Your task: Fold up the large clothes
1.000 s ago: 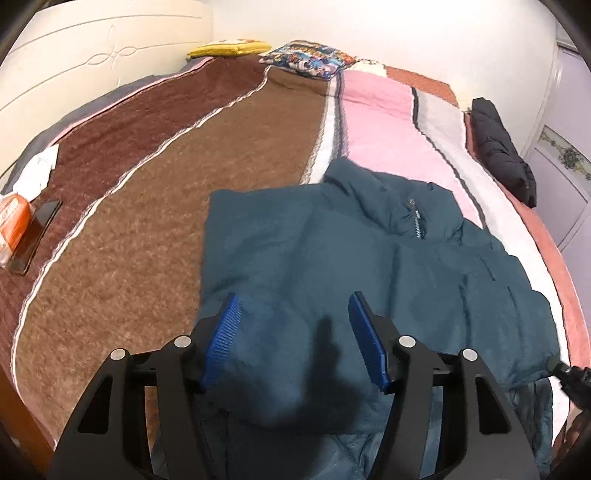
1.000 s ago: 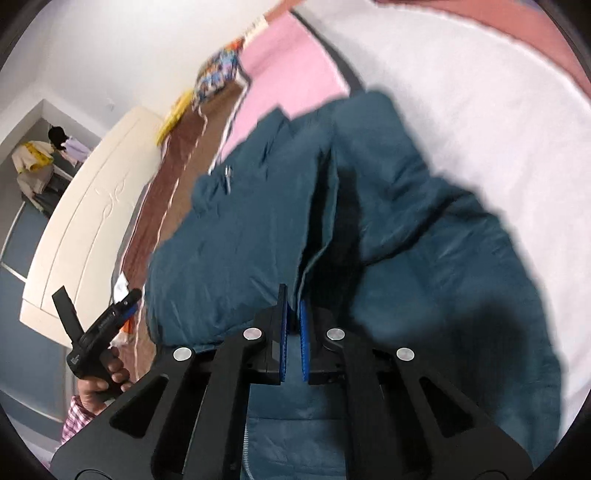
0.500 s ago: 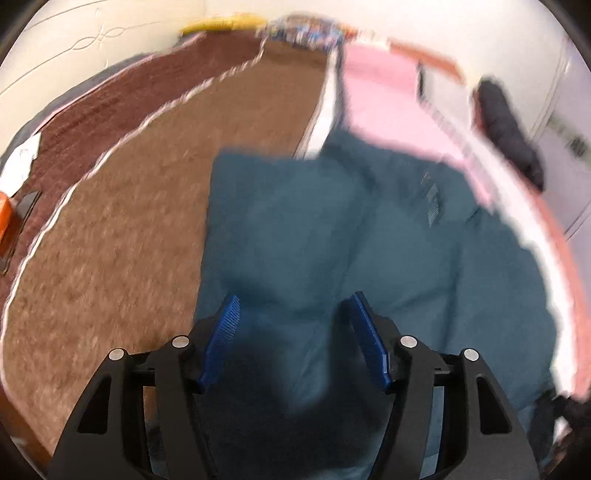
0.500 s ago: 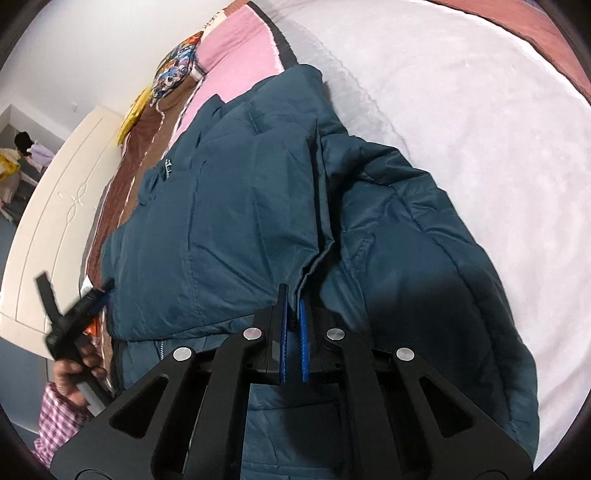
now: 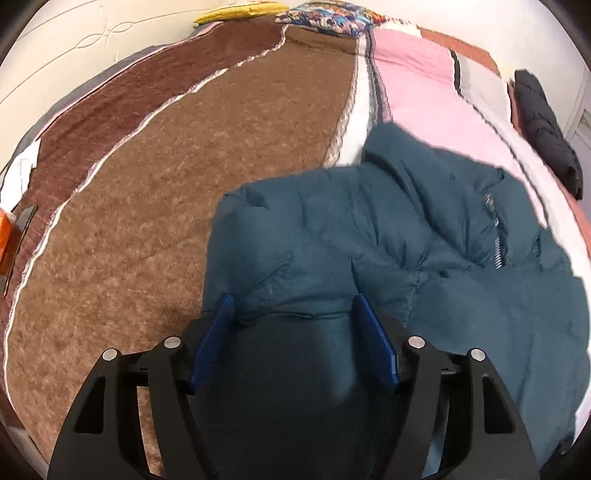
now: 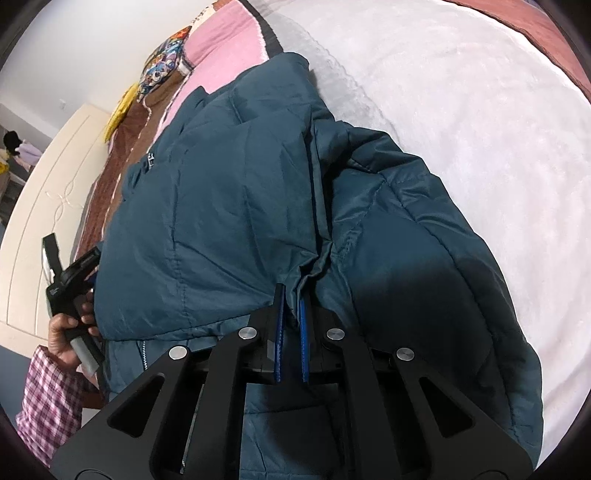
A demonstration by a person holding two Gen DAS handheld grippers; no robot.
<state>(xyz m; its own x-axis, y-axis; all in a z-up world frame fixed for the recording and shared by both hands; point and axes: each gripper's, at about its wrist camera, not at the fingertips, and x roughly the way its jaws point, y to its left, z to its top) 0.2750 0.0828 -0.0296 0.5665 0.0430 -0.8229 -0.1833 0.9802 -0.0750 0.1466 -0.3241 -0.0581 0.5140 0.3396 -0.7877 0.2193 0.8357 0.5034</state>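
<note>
A large teal puffer jacket [image 5: 388, 240] lies on the bed, partly folded, zipper near its collar. It also shows in the right wrist view [image 6: 221, 221]. My left gripper [image 5: 293, 314] is open, its blue pads straddling a ridge at the jacket's near left edge. My right gripper [image 6: 290, 306] is shut on a fold of the jacket fabric along its side seam. The left gripper also shows in the right wrist view [image 6: 72, 273], held in a hand at the jacket's left edge.
The bed has a brown, pink and white striped blanket [image 5: 166, 166]. A dark garment [image 5: 546, 129] lies at the far right edge. A patterned pillow [image 5: 328, 18] and a yellow item [image 5: 236, 9] are at the head. An orange object [image 5: 5, 243] and phone lie left.
My left gripper moved forward and down onto the jacket's near left edge, still open. My right gripper stayed shut on the fabric while the jacket's right side settled flatter on the bed.
</note>
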